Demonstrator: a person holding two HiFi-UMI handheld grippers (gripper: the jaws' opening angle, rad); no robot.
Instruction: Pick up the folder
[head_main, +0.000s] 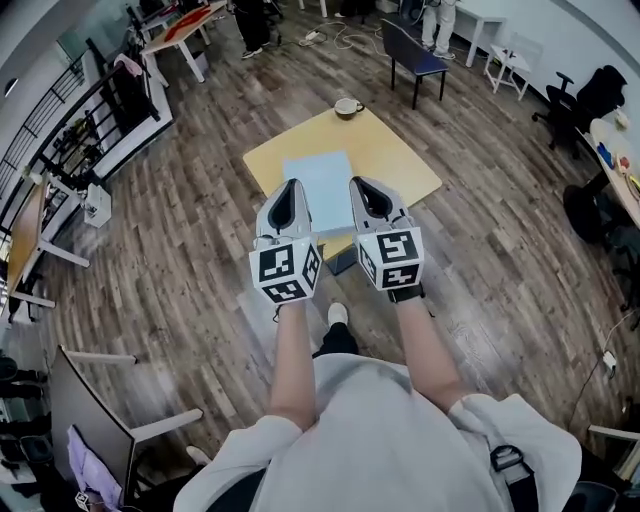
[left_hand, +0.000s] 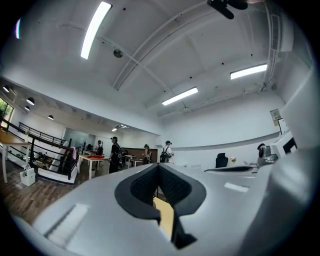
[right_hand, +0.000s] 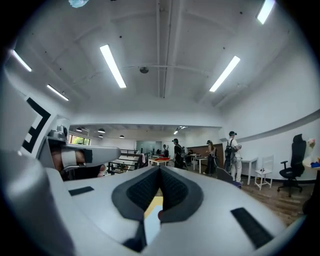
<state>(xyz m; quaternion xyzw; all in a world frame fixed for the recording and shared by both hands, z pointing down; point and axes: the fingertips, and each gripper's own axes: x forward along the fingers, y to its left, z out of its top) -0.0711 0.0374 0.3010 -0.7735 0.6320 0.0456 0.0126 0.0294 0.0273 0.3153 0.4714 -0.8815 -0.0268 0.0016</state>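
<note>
**Both grippers shut and empty, level above the folder**

Left hand-held gripper (head_main: 290, 188), grey with a black-and-white marker cube at its back: jaws pressed together, nothing between the black pads. Right hand-held gripper (head_main: 362, 186): the same, closed on nothing. Side by side, near each other, aimed level across the room rather than down.

Below and beyond them in the head view: flat pale-blue rectangular folder (head_main: 322, 185), lying on the square light-wood table (head_main: 400, 150) toward its front edge, its near corners overlapped by the two gripper noses. Farther back on the same table, a small round cup with a dark inside (head_main: 348, 106), well apart from the folder. Dark wood-plank floor (head_main: 200, 220) all around.

Approach stage, by the look of it. To do it well:

- Tip one gripper down toward a folder edge and spread its jaws before contact.
- Work the lower jaw under that edge, perhaps by drawing the folder over the table's front edge.
- Close, then lift flat.
- Probably thin and floppy, so bite well in from a corner and steady it with the other gripper.

Bare forearms (head_main: 290, 360) stretched straight ahead, roughly parallel, wrists unbent.
</note>
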